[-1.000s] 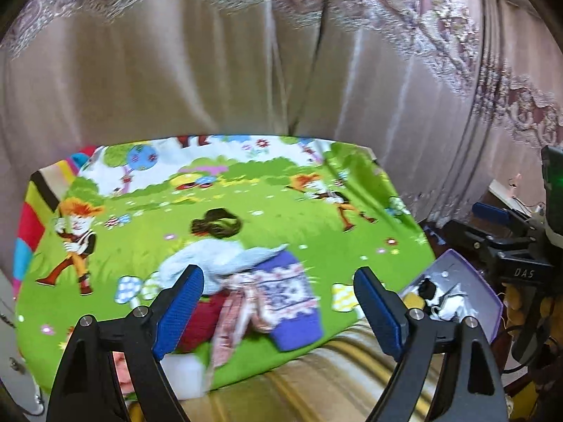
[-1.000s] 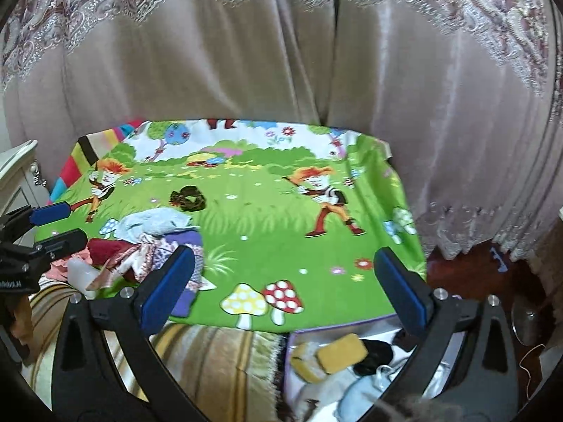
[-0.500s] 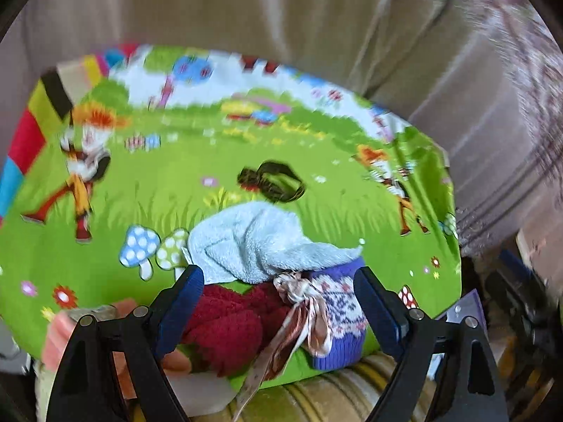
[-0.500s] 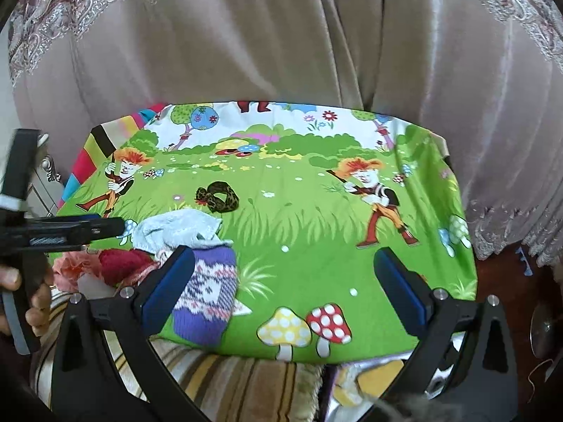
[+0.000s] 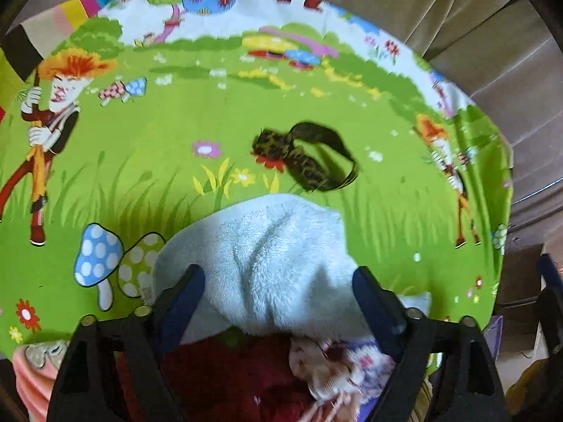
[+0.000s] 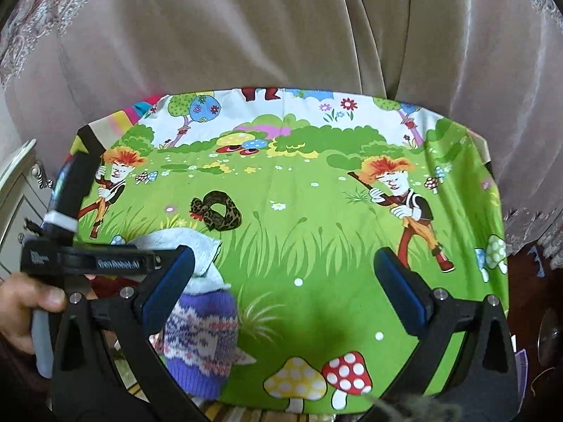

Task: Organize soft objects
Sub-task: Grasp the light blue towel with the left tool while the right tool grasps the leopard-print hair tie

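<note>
Five soft items sit in a heap at the near left edge of the table [image 6: 316,253], which is covered by a green cartoon-print cloth: one pale blue fluffy towel [image 5: 267,267], one dark red knit piece [image 5: 218,379], one purple-and-white patterned knit hat [image 6: 200,337], one pinkish ribbon-like scrap [image 5: 323,372], and one pink item [image 5: 33,369] at the far left, only partly in view. One leopard-print scrunchie [image 5: 302,158] lies apart from the heap, farther back on the cloth.

Two tools in view. Left tool [image 5: 278,299]: points steeply down over the heap, the towel between its two blue pads. Jaws have just been closing but remain spread; the pads stand at either flank of the towel, and whether they touch it I cannot tell; no firm pinch visible. A hand [image 6: 24,313] grips its handle, seen from the right wrist view.

Right tool [image 6: 281,281]: jaws spread wide, nothing between them but bare cloth. Its left pad stands in front of the towel's edge and the top of the knit hat; contact cannot be told.

Printed on the cloth: two orange-haired figures, and several spotted mushrooms, of which two (one yellow, one red) are at the near edge. One beige curtain [image 6: 281,28] hangs behind the table.
</note>
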Tool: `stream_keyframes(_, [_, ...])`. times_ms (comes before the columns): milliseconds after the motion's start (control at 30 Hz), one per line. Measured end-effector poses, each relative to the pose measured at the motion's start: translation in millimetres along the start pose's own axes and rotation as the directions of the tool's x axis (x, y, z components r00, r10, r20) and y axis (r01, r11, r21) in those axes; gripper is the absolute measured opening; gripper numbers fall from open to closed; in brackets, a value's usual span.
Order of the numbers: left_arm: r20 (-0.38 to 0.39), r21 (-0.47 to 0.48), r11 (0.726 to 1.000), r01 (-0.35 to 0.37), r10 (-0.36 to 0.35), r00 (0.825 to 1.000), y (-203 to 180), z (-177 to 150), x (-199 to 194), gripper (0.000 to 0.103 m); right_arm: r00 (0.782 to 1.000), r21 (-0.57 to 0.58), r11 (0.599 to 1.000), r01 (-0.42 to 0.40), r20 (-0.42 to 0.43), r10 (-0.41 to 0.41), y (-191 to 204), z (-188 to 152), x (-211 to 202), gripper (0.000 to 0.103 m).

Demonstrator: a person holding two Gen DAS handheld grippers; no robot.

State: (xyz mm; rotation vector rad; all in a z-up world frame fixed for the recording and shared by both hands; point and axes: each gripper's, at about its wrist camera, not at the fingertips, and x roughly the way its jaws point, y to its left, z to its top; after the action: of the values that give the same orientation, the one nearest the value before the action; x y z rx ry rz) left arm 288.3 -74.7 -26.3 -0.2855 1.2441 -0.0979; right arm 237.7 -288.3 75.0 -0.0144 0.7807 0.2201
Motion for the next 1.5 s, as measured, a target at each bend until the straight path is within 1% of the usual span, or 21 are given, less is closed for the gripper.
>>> stream_keyframes(67, [-0.031, 0.020, 1.000, -0.004, 0.004, 1.000, -1.3, -0.7, 10.4, 0.047, 1.000, 0.006, 1.000, 0.001, -0.009, -0.001, -1.9, 3.3, 8.9, 0.102])
stream_keyframes(100, [-0.039, 0.024, 1.000, -0.003, 0.004, 0.999, -1.4, -2.3, 14.2, 0.042, 1.000, 0.009, 1.000, 0.001, -0.015, -0.001, -2.4, 4.7, 13.4, 0.102])
stream_keyframes(133, [-0.025, 0.037, 0.999, -0.010, 0.011, 1.000, -1.2, -3.2, 14.5, 0.037, 1.000, 0.011, 1.000, -0.001, -0.019, 0.001, -2.3, 5.6, 16.7, 0.102])
stream_keyframes(167, [-0.014, 0.040, 0.999, -0.009, 0.009, 1.000, -0.1, -3.2, 13.8, 0.029, 1.000, 0.011, 1.000, -0.005, -0.024, 0.006, -1.8, 7.2, 21.0, 0.102])
stream_keyframes(200, [-0.009, 0.033, 0.999, 0.004, -0.004, 1.000, 2.6, -2.9, 12.4, 0.025, 0.999, 0.007, 1.000, -0.009, -0.032, 0.009, -0.6, 8.7, 26.7, 0.102])
stream_keyframes(233, [0.004, 0.021, 0.999, 0.024, -0.024, 1.000, 6.9, -2.7, 8.6, 0.017, 0.999, 0.003, 1.000, -0.010, -0.037, 0.010, 0.5, 9.8, 30.7, 0.102])
stream_keyframes(267, [0.016, 0.018, 0.999, 0.027, -0.027, 1.000, 8.9, -2.0, 5.8, 0.014, 0.999, -0.001, 1.000, -0.013, -0.043, 0.013, 2.1, 10.9, 35.5, 0.102])
stream_keyframes(400, [0.099, -0.021, 0.999, 0.040, -0.038, 0.994, 24.8, -1.3, -13.7, 0.012, 0.996, -0.036, 0.999, -0.032, -0.082, 0.029, 15.1, 14.9, 60.4, 0.102])
stream_keyframes(467, [0.154, -0.054, 0.998, 0.034, -0.025, 0.988, 36.5, -2.3, -25.9, 0.012, 0.994, -0.059, 0.997, -0.052, -0.098, 0.046, 23.3, 16.1, 70.1, 0.102])
stream_keyframes(600, [0.226, -0.131, 0.991, 0.027, 0.004, 0.974, 56.1, 2.5, -36.1, 0.012, 0.989, -0.156, 0.985, -0.077, -0.141, 0.055, 47.4, 20.6, 95.3, 0.102])
stream_keyframes(733, [0.253, -0.182, 0.982, 0.058, -0.011, 0.967, 69.2, 2.1, -38.7, 0.012, 0.985, -0.282, 0.956, -0.082, -0.168, 0.035, 73.2, 23.9, 117.6, 0.102])
stream_keyframes(800, [0.265, -0.194, 0.978, 0.069, -0.016, 0.964, 72.8, 1.3, -39.0, 0.012, 0.982, -0.329, 0.940, -0.094, -0.184, 0.034, 84.6, 25.6, 129.2, 0.097])
stream_keyframes(933, [0.297, -0.218, 0.972, 0.084, -0.016, 0.955, 80.6, 0.6, -43.7, 0.012, 0.971, -0.362, 0.924, -0.123, -0.238, 0.036, 96.2, 28.3, 156.2, 0.082])
stream_keyframes(1100, [0.328, -0.231, 0.969, 0.089, -0.009, 0.945, 86.3, -1.8, -46.6, 0.012, 0.957, -0.382, 0.911, -0.156, -0.288, 0.043, 105.2, 29.5, 182.0, 0.079])
stream_keyframes(1133, [0.327, -0.232, 0.968, 0.094, -0.013, 0.945, 86.8, -1.5, -45.6, 0.012, 0.953, -0.381, 0.910, -0.164, -0.299, 0.047, 105.9, 29.1, 187.4, 0.076])
stream_keyframes(1200, [0.329, -0.232, 0.968, 0.099, -0.018, 0.944, 86.8, -1.7, -44.8, 0.012, 0.943, -0.364, 0.913, -0.183, -0.327, 0.059, 105.9, 28.4, 195.8, 0.064])
stream_keyframes(1267, [0.332, -0.227, 0.969, 0.096, -0.016, 0.943, 85.8, -2.0, -45.1, 0.012, 0.936, -0.364, 0.912, -0.190, -0.347, 0.056, 106.2, 25.3, 202.5, 0.041])
stream_keyframes(1300, [0.335, -0.224, 0.970, 0.099, -0.019, 0.942, 84.6, -2.3, -45.9, 0.012, 0.933, -0.360, 0.911, -0.203, -0.353, 0.069, 106.2, 24.1, 203.5, 0.038])
stream_keyframes(1333, [0.338, -0.222, 0.970, 0.100, -0.020, 0.941, 83.8, -2.4, -46.4, 0.012, 0.930, -0.349, 0.911, -0.218, -0.357, 0.085, 105.6, 24.4, 203.0, 0.027])
stream_keyframes(1433, [0.347, -0.215, 0.971, 0.102, -0.021, 0.937, 81.8, -3.6, -47.5, 0.012, 0.935, -0.349, 0.913, -0.211, -0.344, 0.084, 105.0, 23.9, 197.7, 0.019])
stream_keyframes(1500, [0.356, -0.209, 0.972, 0.104, -0.024, 0.934, 79.8, -4.6, -48.8, 0.012, 0.935, -0.324, 0.919, -0.226, -0.338, 0.111, 102.9, 24.4, 190.5, 0.017])
